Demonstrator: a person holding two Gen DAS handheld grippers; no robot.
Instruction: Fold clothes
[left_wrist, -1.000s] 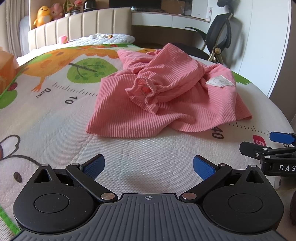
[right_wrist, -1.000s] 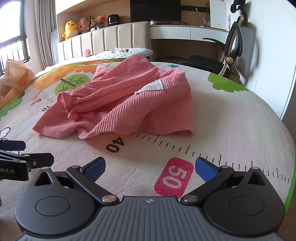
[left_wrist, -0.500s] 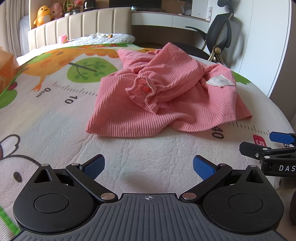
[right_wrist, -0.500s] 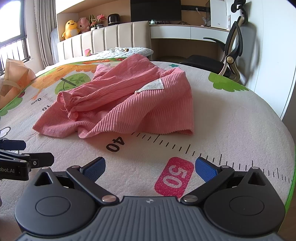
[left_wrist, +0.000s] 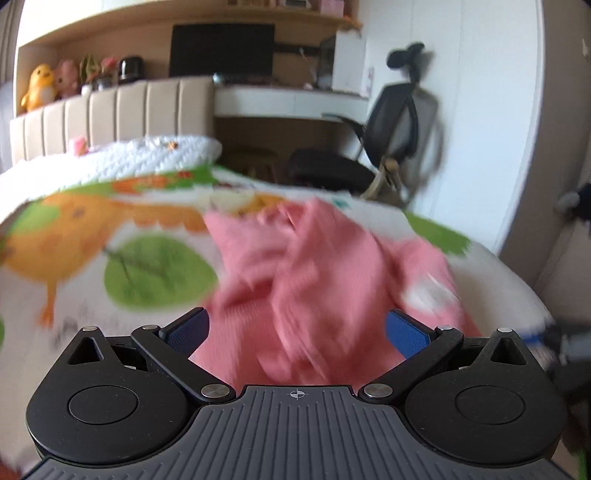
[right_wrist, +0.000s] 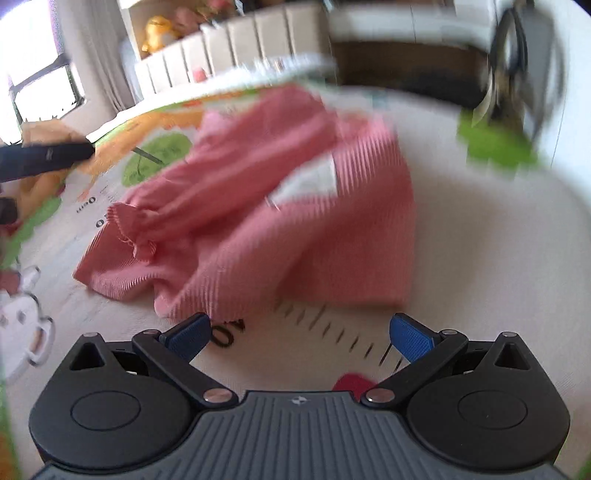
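Observation:
A crumpled pink ribbed garment (left_wrist: 314, 273) lies on the printed play mat (left_wrist: 74, 266); it also shows in the right wrist view (right_wrist: 280, 221) with a white label (right_wrist: 314, 181) on top. My left gripper (left_wrist: 297, 326) is open and empty, right over the garment's near part. My right gripper (right_wrist: 301, 330) is open and empty, just short of the garment's near hem. Both views are motion-blurred. The left tool (right_wrist: 44, 158) shows at the left of the right wrist view.
The mat (right_wrist: 480, 258) carries a ruler print and cartoon animals. A padded headboard (left_wrist: 110, 114) with plush toys stands behind. An office chair (left_wrist: 388, 147) and desk stand at the far right. A white quilt (left_wrist: 147, 155) lies at the mat's far end.
Both grippers have moved forward toward the garment and tilted up. The left one now sits over the cloth; the right one is close to its hem. Both stay open.

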